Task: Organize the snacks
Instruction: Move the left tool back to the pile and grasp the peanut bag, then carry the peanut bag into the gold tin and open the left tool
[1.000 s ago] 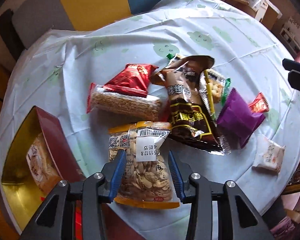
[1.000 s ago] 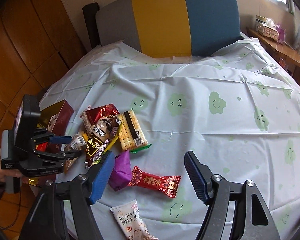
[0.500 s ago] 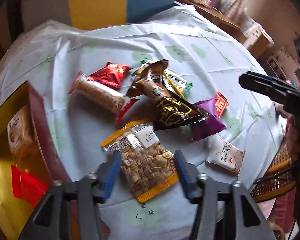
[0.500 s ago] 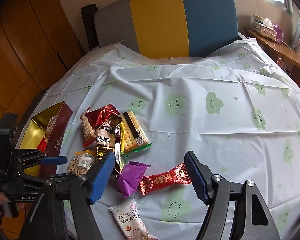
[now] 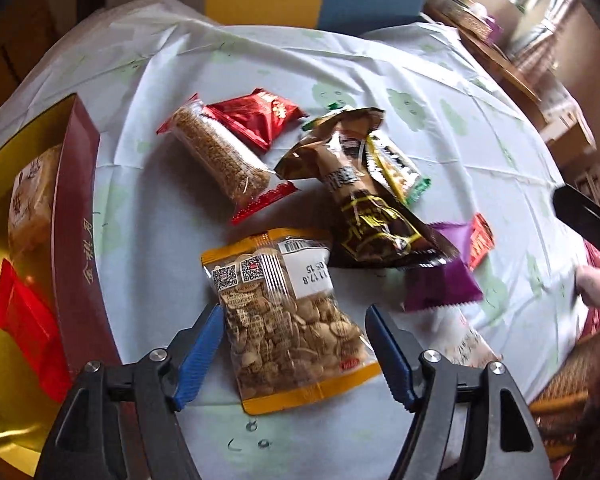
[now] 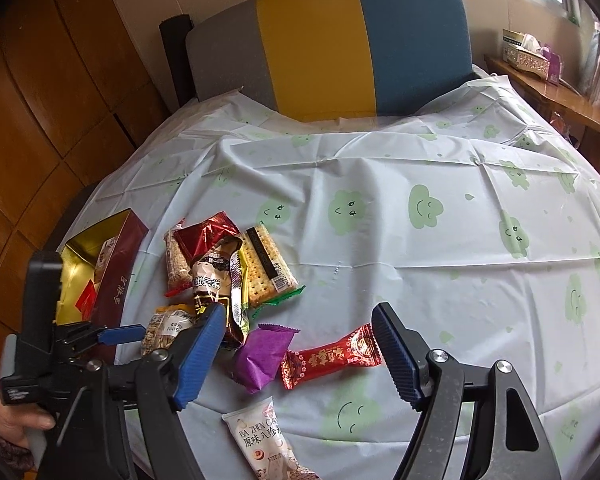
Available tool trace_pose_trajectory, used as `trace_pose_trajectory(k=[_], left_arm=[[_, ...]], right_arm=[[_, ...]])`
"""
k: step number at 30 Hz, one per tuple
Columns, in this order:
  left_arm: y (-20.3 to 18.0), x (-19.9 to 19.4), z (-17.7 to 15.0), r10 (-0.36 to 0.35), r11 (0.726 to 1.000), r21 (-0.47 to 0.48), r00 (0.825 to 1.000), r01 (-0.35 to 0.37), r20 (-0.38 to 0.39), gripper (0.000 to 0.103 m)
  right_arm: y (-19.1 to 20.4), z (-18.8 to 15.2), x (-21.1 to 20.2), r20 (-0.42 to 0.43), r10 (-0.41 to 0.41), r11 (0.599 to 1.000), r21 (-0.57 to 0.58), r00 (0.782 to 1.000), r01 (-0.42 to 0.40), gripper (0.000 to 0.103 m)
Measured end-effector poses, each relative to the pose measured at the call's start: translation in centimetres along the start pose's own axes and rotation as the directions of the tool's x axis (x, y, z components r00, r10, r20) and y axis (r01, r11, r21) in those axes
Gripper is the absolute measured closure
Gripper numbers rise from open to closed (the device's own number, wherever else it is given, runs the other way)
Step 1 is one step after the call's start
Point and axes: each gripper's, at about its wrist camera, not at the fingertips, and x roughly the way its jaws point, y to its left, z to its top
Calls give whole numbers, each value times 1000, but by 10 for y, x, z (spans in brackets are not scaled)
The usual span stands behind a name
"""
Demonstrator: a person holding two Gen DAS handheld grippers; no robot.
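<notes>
Pale tablecloth (image 6: 380, 280) printed with green smiling clouds covers the round table, with a grey, yellow and blue chair back (image 6: 340, 48) behind it and wood panelling to the left. Left gripper (image 5: 294, 352) is spread wide, its blue-padded fingers (image 5: 198, 354) flanking a clear, orange-edged bag of nuts (image 5: 288, 320) that lies flat on the cloth; neither pad is seen touching the bag, so nothing is grasped. Right gripper (image 6: 298, 354) is likewise spread and empty, held above the near edge of the table, with a purple packet (image 6: 260, 356) and a red candy-style wrapper (image 6: 332, 356) lying on the cloth between its fingers in view. A white packet (image 6: 260, 440) with printed lettering lies nearer the table edge. Beyond the bag of nuts, a dark brown and gold pouch (image 5: 364, 204) overlaps a green-edged cracker pack (image 6: 266, 268). Further left lie a clear tube of grain bars with red ends (image 5: 224, 160) and, touching it, a red foil packet (image 5: 260, 118). At the table's left edge stands an open maroon box with a gold interior (image 5: 74, 240), holding a pale wrapped item (image 5: 32, 200) and a red packet (image 5: 28, 320).
</notes>
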Motion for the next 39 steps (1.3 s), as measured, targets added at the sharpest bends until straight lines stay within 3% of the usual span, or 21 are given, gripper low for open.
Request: trace_pose_trajectory(k=[6, 8, 11, 16, 22, 25, 31, 39], left_arm=[[3, 10, -3, 24, 999, -27, 999, -23, 30, 31], [1, 8, -9, 41, 999, -6, 997, -41, 58, 41], [-7, 3, -24, 62, 997, 43, 992, -67, 112, 47], [-11, -9, -53, 3, 998, 63, 991, -11, 132, 49], [-25, -16, -82, 10, 990, 138, 986, -33, 164, 49], [-25, -16, -86, -6, 988, 152, 985, -21, 171, 48], [-19, -13, -85, -41, 991, 131, 984, 18, 174, 48], [-17, -13, -87, -64, 990, 133, 980, 39, 189, 48]], right_arm=[[0, 1, 0, -2, 1, 1000, 1, 1000, -1, 27], [-1, 1, 2, -9, -3, 1000, 1, 1000, 3, 27], [1, 0, 6, -26, -7, 1000, -8, 1000, 7, 27], [4, -5, 15, -71, -19, 999, -41, 997, 16, 27], [14, -18, 20, -140, 35, 996, -75, 989, -46, 27], [26, -32, 22, -206, 77, 989, -105, 976, -100, 27], [49, -61, 39, -347, 16, 966, -235, 938, -104, 29], [58, -86, 59, -438, -64, 942, -322, 897, -90, 31]])
